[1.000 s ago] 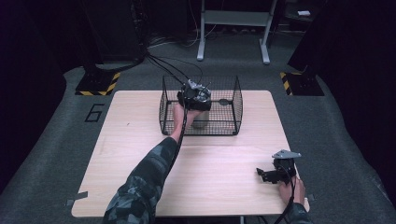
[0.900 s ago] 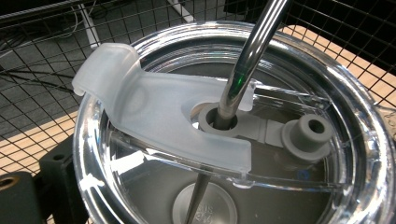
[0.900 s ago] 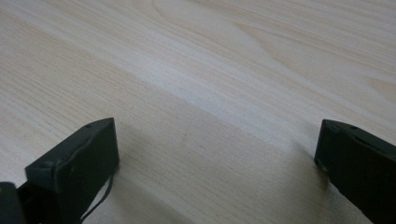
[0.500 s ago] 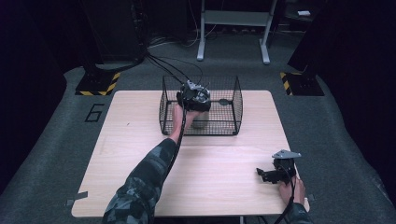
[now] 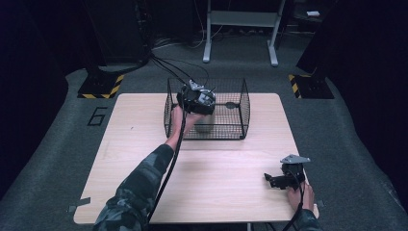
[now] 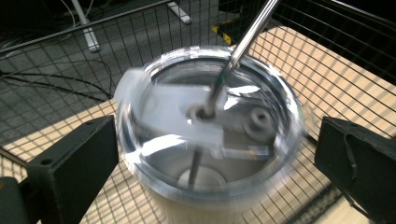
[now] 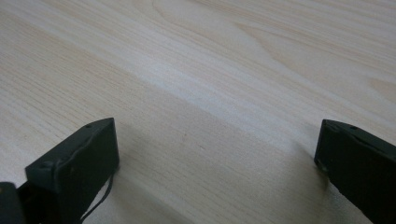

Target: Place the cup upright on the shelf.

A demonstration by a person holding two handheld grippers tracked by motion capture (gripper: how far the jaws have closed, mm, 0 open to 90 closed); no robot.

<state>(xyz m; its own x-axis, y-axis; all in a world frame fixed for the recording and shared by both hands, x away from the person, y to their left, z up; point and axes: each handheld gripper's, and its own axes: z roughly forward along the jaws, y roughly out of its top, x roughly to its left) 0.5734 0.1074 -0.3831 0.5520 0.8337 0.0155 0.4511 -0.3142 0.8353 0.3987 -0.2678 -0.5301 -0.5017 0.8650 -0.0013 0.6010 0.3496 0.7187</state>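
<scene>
The light wood tabletop (image 5: 144, 159) stands on grey carpeted floor (image 5: 337, 144). Black-and-yellow striped floor plates (image 5: 101, 86) lie at both far corners. A grey metal frame (image 5: 240, 29) stands beyond. Surroundings are dark; black cables (image 5: 168, 67) cross the floor

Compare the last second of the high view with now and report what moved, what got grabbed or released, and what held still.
Nothing visibly changed. The left gripper stays inside the wire basket, its jaws open on either side of the lidded tumbler with the metal straw, not clamped on it. The right gripper stays open, resting on the wooden table near its right front corner.
</scene>
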